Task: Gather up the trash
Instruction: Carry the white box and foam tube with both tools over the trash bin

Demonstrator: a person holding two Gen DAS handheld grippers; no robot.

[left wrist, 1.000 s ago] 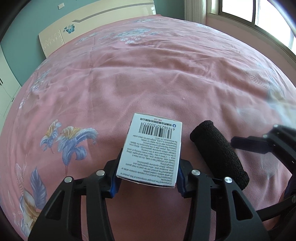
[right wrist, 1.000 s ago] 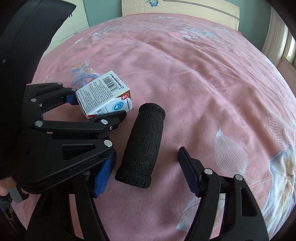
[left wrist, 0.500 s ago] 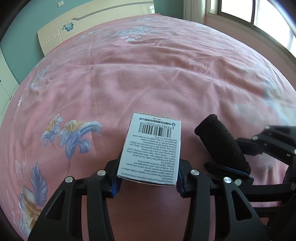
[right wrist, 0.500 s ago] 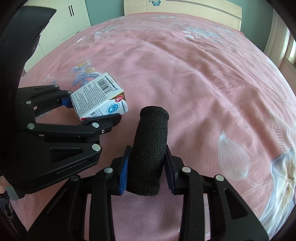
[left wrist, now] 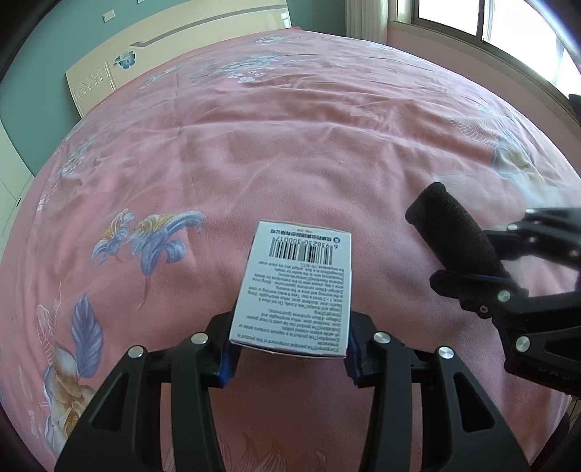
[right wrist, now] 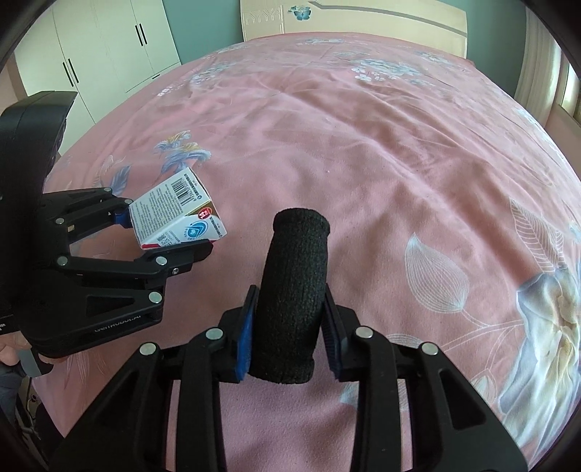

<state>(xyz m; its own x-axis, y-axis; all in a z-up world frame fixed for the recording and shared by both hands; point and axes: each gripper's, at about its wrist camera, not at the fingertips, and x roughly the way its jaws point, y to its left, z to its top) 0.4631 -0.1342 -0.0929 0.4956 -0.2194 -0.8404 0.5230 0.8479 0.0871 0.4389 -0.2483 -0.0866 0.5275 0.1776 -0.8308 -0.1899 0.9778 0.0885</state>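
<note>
1. Trash, item one: a small white box (left wrist: 296,287) with a barcode and fine print, clamped at its near end between the fingers of your left gripper (left wrist: 288,350), above the bed (left wrist: 290,145).
2. Trash, item two: a black foam tube (right wrist: 290,290), clamped at its lower half between the blue pads (right wrist: 244,334) of your right gripper (right wrist: 288,336).
3. Position: your two grippers sit side by side, box left of tube, near but apart.
4. Bed: pink cover printed with blue flowers (left wrist: 152,236); cream headboard (right wrist: 356,18) at the far end.
5. Room: white wardrobe (right wrist: 109,47) at left in the right wrist view; window (left wrist: 490,21) at right in the left wrist view.
</note>
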